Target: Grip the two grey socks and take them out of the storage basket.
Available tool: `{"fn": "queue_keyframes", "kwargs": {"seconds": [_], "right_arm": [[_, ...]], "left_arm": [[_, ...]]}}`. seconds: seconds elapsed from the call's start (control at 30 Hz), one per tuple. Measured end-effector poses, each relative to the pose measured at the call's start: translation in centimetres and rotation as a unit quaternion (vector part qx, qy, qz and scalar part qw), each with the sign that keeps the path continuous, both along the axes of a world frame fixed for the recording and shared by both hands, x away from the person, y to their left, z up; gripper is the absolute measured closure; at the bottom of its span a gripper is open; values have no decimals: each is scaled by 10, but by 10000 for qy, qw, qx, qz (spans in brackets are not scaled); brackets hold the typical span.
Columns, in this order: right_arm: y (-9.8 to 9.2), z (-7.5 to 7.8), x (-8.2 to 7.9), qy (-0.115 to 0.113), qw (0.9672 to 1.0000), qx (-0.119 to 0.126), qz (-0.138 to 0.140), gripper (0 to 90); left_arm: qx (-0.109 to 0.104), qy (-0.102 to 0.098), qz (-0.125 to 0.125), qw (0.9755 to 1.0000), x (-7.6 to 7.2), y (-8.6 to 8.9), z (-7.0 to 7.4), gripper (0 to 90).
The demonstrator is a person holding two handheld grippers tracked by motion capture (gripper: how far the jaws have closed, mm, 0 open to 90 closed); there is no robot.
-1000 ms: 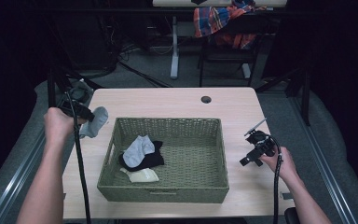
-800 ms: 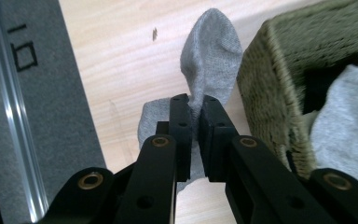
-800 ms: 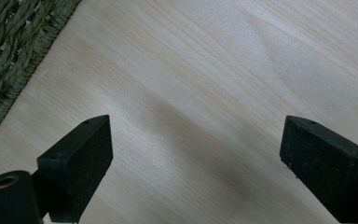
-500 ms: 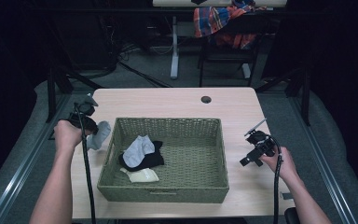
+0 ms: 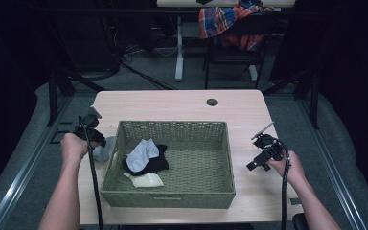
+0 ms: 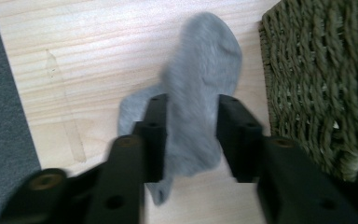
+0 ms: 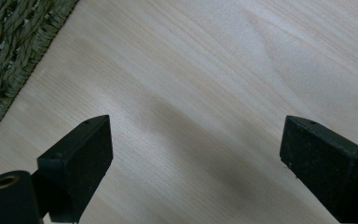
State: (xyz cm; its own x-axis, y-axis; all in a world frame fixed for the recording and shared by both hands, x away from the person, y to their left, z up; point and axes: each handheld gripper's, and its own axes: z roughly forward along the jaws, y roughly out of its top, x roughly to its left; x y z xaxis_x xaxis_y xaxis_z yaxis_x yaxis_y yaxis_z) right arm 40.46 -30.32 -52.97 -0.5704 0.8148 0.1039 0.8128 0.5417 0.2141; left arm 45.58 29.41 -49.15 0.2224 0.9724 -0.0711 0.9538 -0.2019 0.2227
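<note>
- The left tool [image 6: 190, 140] has its two black jaws clamped on a soft grey sock [image 6: 200, 98], which hangs between them just beside the outer left wall of the woven green rectangular basket [image 5: 167, 197]. Held off the pale wooden table [image 5: 182, 105] like this, the sock looks ready to be lifted over the rim.
- Inside the basket, near its left end, lie a white sock [image 5: 142, 153], a black sock [image 5: 154, 165] and a cream sock [image 5: 146, 180], heaped together; I judge the grey one is meant to join them.
- The right tool [image 5: 263, 153] hovers over bare table to the right of the basket, jaws wide apart and gripping nothing, probably waiting out of the way.
</note>
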Motion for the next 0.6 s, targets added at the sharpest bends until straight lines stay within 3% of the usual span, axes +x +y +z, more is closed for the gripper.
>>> {"fn": "queue_keyframes", "kwargs": {"seconds": [0.07,0.1,0.13,0.2,0.23,0.27,0.3,0.37,0.4,0.43,0.6], "right_arm": [[1,-2,-1,-68,9999,102,-104,91],[-1,1,1,38,10000,-47,59,91],[2,-6,-4,-213,9988,303,-313,91],[1,-3,-2,-110,9997,163,-159,91],[0,1,1,47,9999,-70,79,91],[2,0,-1,20,10000,41,-33,91],[2,-1,-1,-19,10000,14,-49,91],[2,-1,-1,-17,10000,12,-44,91],[1,0,0,6,10000,-51,23,91],[3,-2,-2,-91,9998,81,-131,91],[3,-2,-2,-56,9998,140,-143,91]], "left_arm": [[-12,-71,42,10000,-2,1,5,477],[-60,-189,119,9997,-6,3,14,432],[-42,-269,132,9995,-8,3,19,390],[-33,-327,139,9994,-10,4,25,294],[-16,-394,137,9991,-13,3,31,294],[5,-495,121,9987,-16,2,38,198],[21,-561,60,9984,-20,0,47,165],[36,-631,5,9980,-22,-2,52,143],[68,-764,-103,9970,-27,-8,65,126],[66,-825,-139,9965,-29,-11,69,106],[96,-959,-397,9946,-36,-28,86,28]]}}
